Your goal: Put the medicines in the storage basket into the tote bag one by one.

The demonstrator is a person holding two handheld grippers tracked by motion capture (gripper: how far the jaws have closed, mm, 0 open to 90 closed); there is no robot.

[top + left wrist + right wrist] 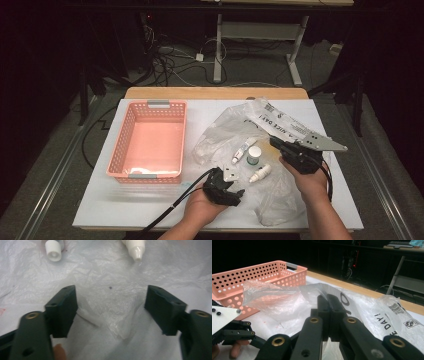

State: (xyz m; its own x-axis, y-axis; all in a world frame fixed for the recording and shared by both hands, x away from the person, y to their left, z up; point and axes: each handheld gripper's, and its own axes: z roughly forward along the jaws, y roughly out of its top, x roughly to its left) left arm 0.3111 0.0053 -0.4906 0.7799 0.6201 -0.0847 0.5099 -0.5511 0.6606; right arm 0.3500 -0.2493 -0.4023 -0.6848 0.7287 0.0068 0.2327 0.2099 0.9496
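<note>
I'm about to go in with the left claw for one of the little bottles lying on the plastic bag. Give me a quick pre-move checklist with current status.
1. Left claw open: ok, jaws wide apart with nothing between them.
2. Target ahead of it: ok, a white dropper bottle and a ribbed white cap lie just beyond the jaws.
3. Right claw holding the plastic bag: ok, jaws shut on a fold of film, lifted edge.
4. Bag flat under the left claw: not ok, crumpled film rises between the jaws and could get pinched.
5. Pink basket free for a drop: ok, it looks empty in the high view.
6. Which bottle is nearest: cannot tell.
</note>
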